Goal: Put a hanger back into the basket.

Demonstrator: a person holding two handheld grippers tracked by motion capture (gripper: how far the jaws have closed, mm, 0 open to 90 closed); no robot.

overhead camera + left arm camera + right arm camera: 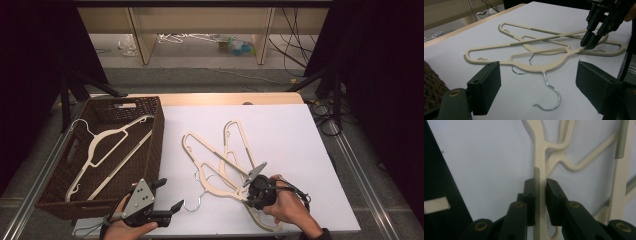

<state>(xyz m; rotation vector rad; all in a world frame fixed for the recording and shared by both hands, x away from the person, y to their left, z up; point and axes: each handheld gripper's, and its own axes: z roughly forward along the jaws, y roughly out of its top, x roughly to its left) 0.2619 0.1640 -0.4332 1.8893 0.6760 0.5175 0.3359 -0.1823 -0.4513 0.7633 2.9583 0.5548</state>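
Several cream plastic hangers (220, 162) with metal hooks lie crossed on the white table top (290, 140). My right gripper (248, 196) points down at the near right of the pile, shut on the ribbed arm of the front hanger (540, 157). In the left gripper view that hanger (536, 66) lies with its hook (551, 96) toward me, and the right gripper (589, 42) pinches its right arm. My left gripper (169, 194) stands open near the front edge, just left of the hook, with nothing between its pads (486, 85).
A dark woven basket (155, 145) sits at the table's left with one cream hanger (107, 150) in it. Beyond the table are a wooden shelf frame, cables and loose items on the floor.
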